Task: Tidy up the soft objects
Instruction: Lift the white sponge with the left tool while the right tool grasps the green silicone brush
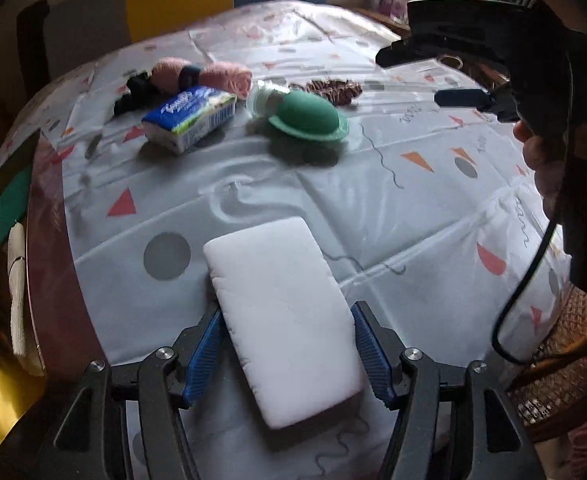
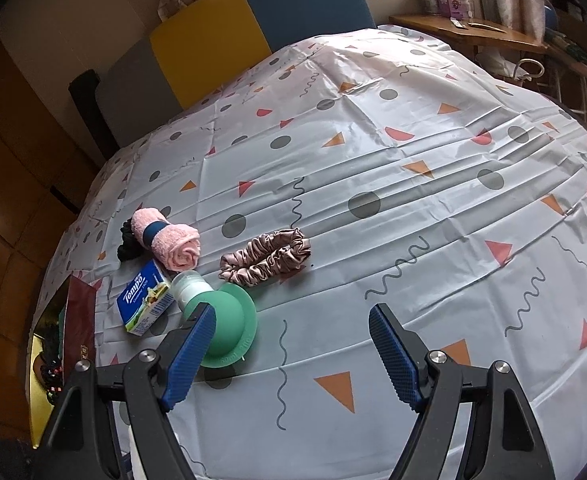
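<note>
White foam sponge [image 1: 285, 320] pinched between my left gripper's [image 1: 289, 354] blue pads above the patterned tablecloth [image 1: 413, 208], my right gripper [image 2: 293, 350] spread and holding nothing, green silicone bottle [image 2: 223, 330] beside its left finger.

Both tools same build: left tool [image 1: 289, 354] and right tool [image 2: 291, 350] have black plastic linkage arms, silver round screws at the pivots, blue ribbed finger pads. Black cable [image 1: 533, 280] loops at 3 o'clock in left view, below black tool housing.
</note>
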`<move>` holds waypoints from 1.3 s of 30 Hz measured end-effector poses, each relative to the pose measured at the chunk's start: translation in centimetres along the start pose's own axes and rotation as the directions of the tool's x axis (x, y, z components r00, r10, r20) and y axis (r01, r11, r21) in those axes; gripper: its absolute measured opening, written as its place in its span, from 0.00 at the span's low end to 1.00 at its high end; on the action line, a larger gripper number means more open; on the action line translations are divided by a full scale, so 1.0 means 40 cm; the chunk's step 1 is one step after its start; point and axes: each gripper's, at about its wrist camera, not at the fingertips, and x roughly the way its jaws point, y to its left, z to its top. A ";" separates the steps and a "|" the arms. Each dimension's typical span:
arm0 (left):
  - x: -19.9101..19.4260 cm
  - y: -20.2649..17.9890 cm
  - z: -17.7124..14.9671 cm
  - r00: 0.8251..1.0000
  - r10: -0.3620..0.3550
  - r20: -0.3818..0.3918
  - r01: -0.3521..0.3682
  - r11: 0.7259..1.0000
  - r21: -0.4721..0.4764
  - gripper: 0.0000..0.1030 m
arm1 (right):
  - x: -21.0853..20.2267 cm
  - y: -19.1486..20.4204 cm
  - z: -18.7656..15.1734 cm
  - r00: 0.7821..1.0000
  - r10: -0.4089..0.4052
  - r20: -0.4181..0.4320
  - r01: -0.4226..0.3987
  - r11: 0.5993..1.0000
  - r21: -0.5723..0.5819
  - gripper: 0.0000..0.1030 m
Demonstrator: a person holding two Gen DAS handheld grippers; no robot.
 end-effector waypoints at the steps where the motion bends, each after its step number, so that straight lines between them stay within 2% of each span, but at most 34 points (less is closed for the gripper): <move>1: 0.002 -0.007 -0.002 1.000 0.014 0.010 -0.015 1.000 0.016 0.63 | 0.002 0.000 0.000 1.000 0.000 -0.001 0.000 1.000 -0.002 0.77; 4: 0.006 -0.013 -0.004 0.999 0.031 0.037 -0.033 0.999 0.031 0.63 | 0.007 0.006 -0.002 1.000 0.003 -0.003 -0.003 1.000 -0.017 0.77; 13: 0.000 -0.012 -0.025 0.994 0.019 0.104 -0.020 1.000 0.009 0.62 | 0.028 0.025 -0.013 0.999 -0.010 -0.036 0.008 0.998 -0.062 0.77; 21: -0.013 -0.009 -0.033 0.993 0.013 0.113 -0.014 1.000 0.006 0.60 | 0.056 0.078 -0.034 0.993 0.069 -0.091 -0.081 0.987 -0.135 0.77; 26: -0.016 0.000 -0.039 0.993 0.000 0.119 0.001 1.000 -0.003 0.60 | 0.084 0.126 -0.048 0.989 0.092 -0.118 -0.113 0.977 -0.182 0.78; 36: -0.016 0.001 -0.042 0.992 -0.003 0.128 0.003 1.000 -0.001 0.60 | 0.189 0.182 -0.014 0.982 0.032 -0.185 -0.073 0.972 -0.223 0.79; 38: -0.016 0.000 -0.043 0.992 -0.002 0.128 0.002 1.000 0.000 0.60 | 0.212 0.196 -0.014 0.980 -0.006 -0.201 -0.047 0.965 -0.257 0.62; 39: -0.016 0.000 -0.042 0.992 -0.003 0.128 0.003 1.000 0.000 0.60 | 0.220 0.204 -0.018 0.977 -0.021 -0.210 -0.041 0.958 -0.285 0.58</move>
